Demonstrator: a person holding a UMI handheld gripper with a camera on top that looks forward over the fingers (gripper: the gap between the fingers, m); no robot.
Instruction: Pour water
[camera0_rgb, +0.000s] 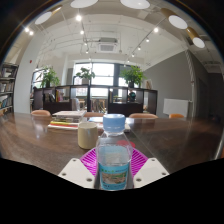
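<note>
- Gripper (113, 170) closed on water bottle (114, 152); both pink pads (91, 158) press its sides, so the jaws are narrow, bottle-width apart.
- Bottle upright: long axis vertical, light blue cap (114, 122) pointing up toward the ceiling, base down between the fingers. No visible tilt.
- Cap is on. Body is clear, with a blue and white label (114, 174) around the lower half.
- Bottle sits at the near edge of the worktop (40, 140), dead centre between the fingers; whether its base touches the surface is hidden.
- Cream-coloured cup (88, 134) stands on the worktop just beyond the bottle, slightly left of it, upright, opening up. Apart from the bottle.
- Far side of the worktop: flat stack of books or papers (68, 118) left of centre, chairs (126, 108) behind.
- Background: large windows (103, 78), potted plants (133, 76), round ceiling lights (135, 4).
</note>
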